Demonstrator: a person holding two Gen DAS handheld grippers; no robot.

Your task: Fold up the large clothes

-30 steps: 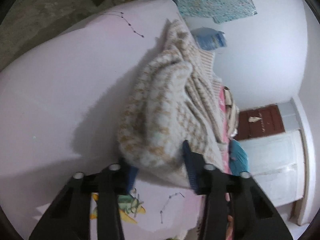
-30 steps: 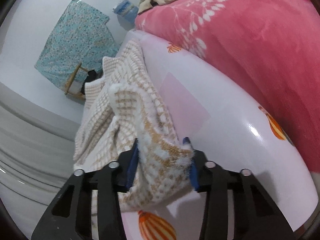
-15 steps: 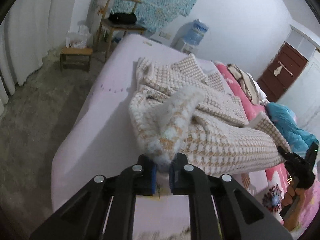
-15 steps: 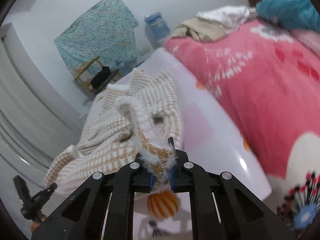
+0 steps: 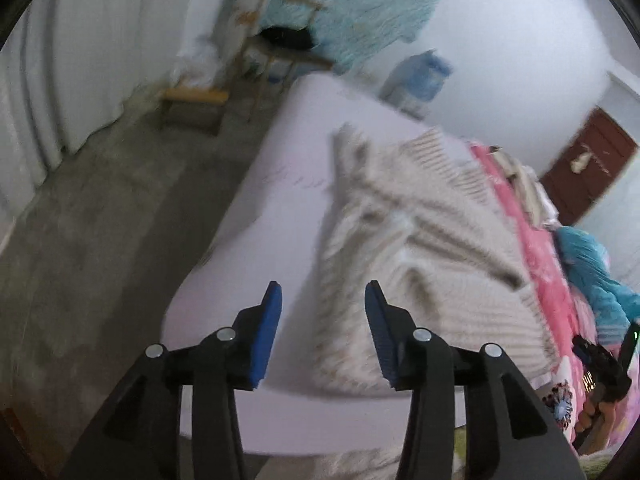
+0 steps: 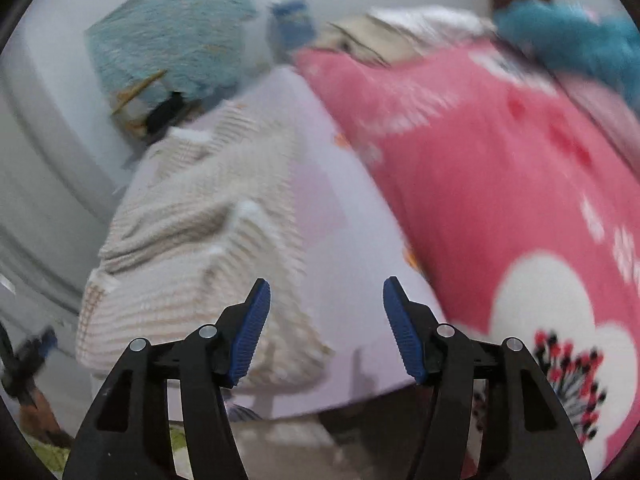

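**Both tongs spread above the knit garment on the bed**

A bed with a pale lilac sheet fills the room's middle, a pink floral blanket along one side. The cream-and-tan knit garment lies bunched on the sheet, beyond and below both tongs. The left gripper and the right gripper have just been opening; their blue pads stand apart with nothing pinched between them.

Bare sheet lay on both sides of the heap

The sweater filled the bed's middle; a pink blanket crowded the right; the left edge lay bare.
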